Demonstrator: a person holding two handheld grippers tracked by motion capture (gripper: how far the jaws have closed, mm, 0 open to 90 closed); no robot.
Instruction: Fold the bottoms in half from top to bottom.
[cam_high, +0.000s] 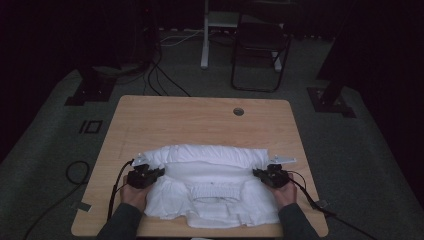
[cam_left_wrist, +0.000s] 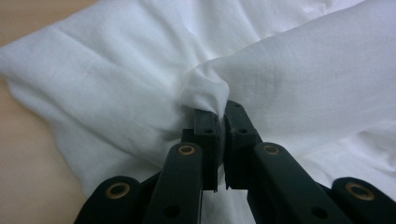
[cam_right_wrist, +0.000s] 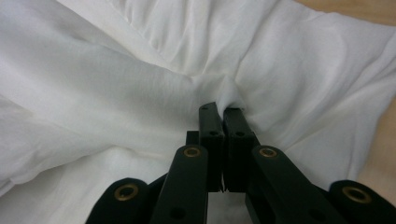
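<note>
A white garment (cam_high: 210, 187) lies folded across the near half of the wooden table (cam_high: 200, 117). My left gripper (cam_high: 159, 171) pinches the cloth at its left side, and my right gripper (cam_high: 256, 172) pinches it at its right side. In the left gripper view the black jaws (cam_left_wrist: 219, 116) are shut on a bunched fold of the white garment (cam_left_wrist: 140, 79). The right gripper view shows the same: jaws (cam_right_wrist: 223, 112) pressed together on a gathered tuck of the garment (cam_right_wrist: 116, 79). A fold of cloth stretches between the two grippers.
A round cable hole (cam_high: 238, 111) sits near the table's far edge. A folding chair (cam_high: 260, 45) and a white stand (cam_high: 205, 35) are on the floor beyond. Cables (cam_high: 75, 172) trail off the left side of the table.
</note>
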